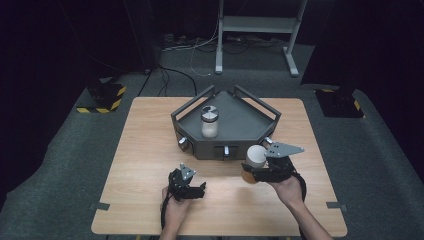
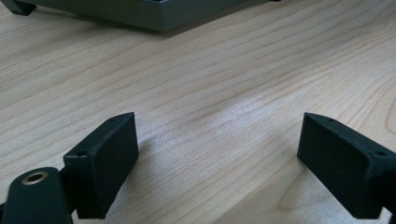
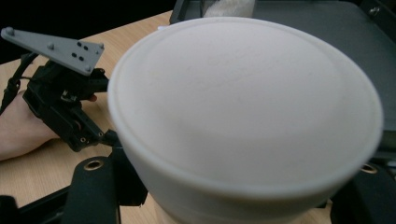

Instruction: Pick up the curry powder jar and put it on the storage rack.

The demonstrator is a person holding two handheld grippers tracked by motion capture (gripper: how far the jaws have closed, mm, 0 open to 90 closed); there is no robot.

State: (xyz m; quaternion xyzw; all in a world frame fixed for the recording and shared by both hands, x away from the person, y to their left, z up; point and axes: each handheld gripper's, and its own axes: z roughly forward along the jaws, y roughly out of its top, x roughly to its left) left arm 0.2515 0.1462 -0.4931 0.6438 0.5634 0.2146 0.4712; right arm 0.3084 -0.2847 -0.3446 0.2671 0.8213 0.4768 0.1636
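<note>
This looks like a lab or recording studio: a lone wooden tabletop [image 1: 150, 150] stands on grey carpet amid dark surroundings, with hazard-striped stand bases [image 1: 102, 97], loose cables [image 1: 195, 47] on the floor and a grey metal frame [image 1: 260, 30] behind.

Both handheld grippers are showing as black, boxy units. The left gripper [image 1: 200, 189] and right gripper [image 1: 248, 170] are each wearing a grey three-cornered plate [image 3: 56, 46] on top, dotted with small dark screw holes. Jaws are reading as flat matte-black blocks with small holes near the edges; a brass-ringed hole [image 2: 35, 177] is sitting beside one. Black cable [image 1: 164, 210] is trailing off each unit. Forearms are showing bare, no sleeves.
</note>
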